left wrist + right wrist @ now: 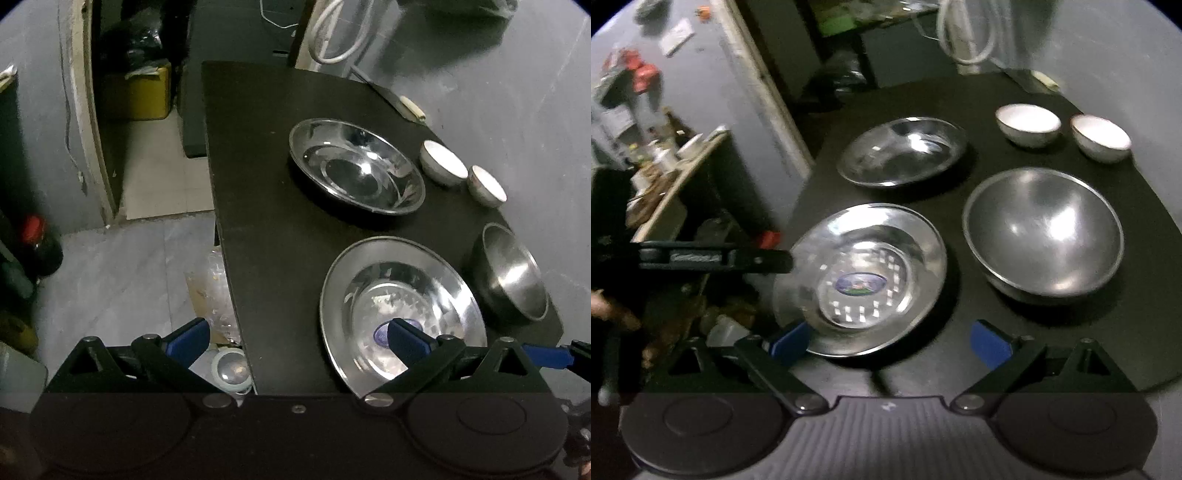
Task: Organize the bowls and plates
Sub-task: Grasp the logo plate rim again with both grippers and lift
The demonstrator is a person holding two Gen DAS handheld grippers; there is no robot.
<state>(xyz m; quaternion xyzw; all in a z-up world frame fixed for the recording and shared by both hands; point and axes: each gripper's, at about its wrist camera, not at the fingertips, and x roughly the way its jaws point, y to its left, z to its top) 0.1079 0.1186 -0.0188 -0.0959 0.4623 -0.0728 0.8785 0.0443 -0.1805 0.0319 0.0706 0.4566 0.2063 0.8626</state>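
Both my left gripper and right gripper hung released and empty over the near steel plate on the black table; thin, stiff, slippery, so I judged its flat rim the place to pinch.

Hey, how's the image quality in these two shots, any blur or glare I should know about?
Left wrist view: fairly sharp, dim room, fisheye bending the black table edge, bright highlights on the near steel plate. Right wrist view: softer with motion blur, worst at the left-side clutter, glare spots inside the large steel bowl.
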